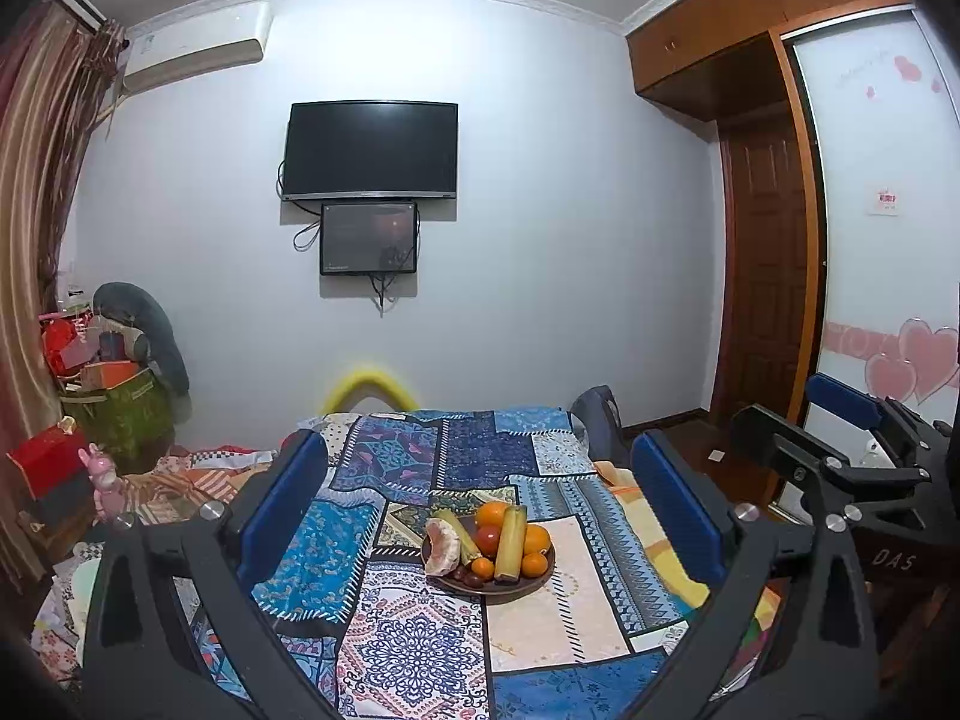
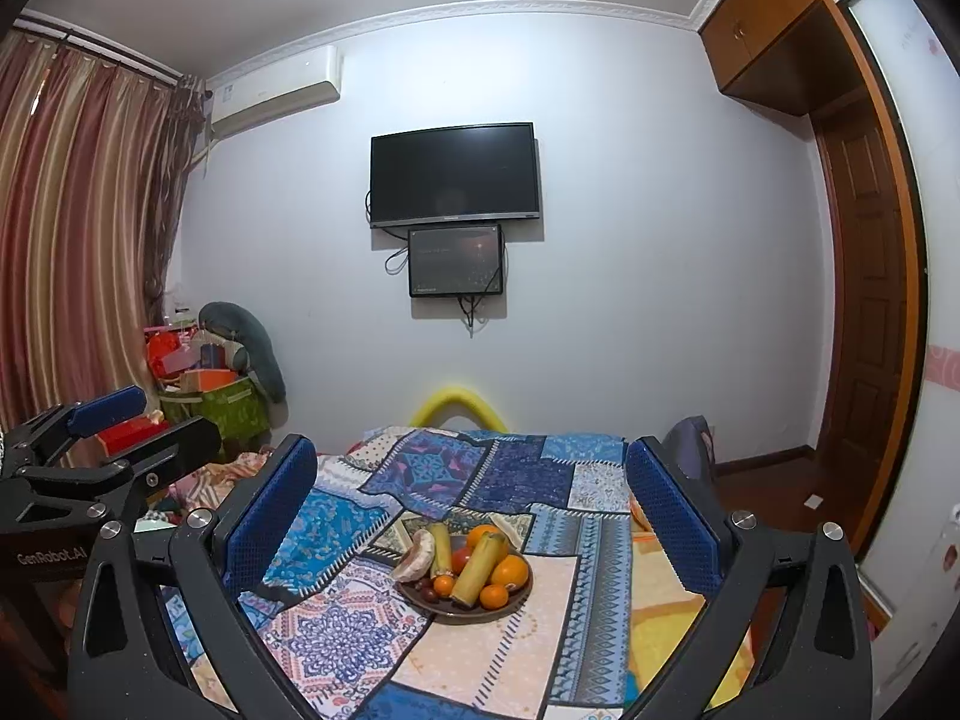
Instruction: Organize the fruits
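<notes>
**Fruit Gathered in One Dish on the Patchwork Cloth**

Broadly, a bed or worktop covered with a patchwork cloth (image 2: 480, 468) was seen beneath a wall-mounted television (image 2: 453, 174); which of the two lay under the cloth could not be told. On the cloth a brown dish (image 2: 462, 611) was set, and all the fruit in view was piled inside it, none lying loose on the cloth. Such an arrangement would fit either fruit waiting to be sorted out of the dish or fruit already gathered into it.

The left claw (image 1: 480, 504) and the right claw (image 2: 471, 510) were both held well apart from the dish, fingers spread wide, nothing gripped.

Two long yellow-green stalks (image 2: 477, 567), perhaps sugarcane or banana, were counted; they were judged stiff and best taken across the middle. One pale, cut-looking wedge (image 2: 417, 558) at the left rim was judged soft and easily bruised. Four or so oranges (image 2: 510, 571) of differing sizes were counted; being round and smooth, they were judged prone to rolling and best pinched across the widest part. One red fruit (image 2: 461, 558) sat at the centre. A few small dark fruits (image 2: 427, 589) lay at the front rim, too small to be counted surely, and judged delicate under pressure.
</notes>
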Motion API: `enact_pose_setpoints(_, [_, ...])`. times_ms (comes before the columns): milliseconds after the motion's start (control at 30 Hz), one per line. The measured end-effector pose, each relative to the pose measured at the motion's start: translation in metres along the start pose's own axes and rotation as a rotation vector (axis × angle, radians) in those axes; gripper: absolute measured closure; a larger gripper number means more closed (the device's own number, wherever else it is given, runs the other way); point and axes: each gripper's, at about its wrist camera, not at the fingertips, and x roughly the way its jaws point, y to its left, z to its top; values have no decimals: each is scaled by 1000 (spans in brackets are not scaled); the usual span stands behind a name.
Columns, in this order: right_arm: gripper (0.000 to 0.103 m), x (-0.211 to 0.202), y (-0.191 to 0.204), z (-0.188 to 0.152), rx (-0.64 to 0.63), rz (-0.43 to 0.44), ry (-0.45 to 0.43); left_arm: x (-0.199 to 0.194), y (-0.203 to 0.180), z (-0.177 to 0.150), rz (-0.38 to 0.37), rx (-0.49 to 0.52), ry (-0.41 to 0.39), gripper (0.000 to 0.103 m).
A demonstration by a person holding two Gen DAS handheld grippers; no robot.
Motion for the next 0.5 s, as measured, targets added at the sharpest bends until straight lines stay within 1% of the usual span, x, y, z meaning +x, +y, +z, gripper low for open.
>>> enact_pose_setpoints(500, [0,-5,0,4,8,6,-6,-1,0,0,-19,-4,0,0])
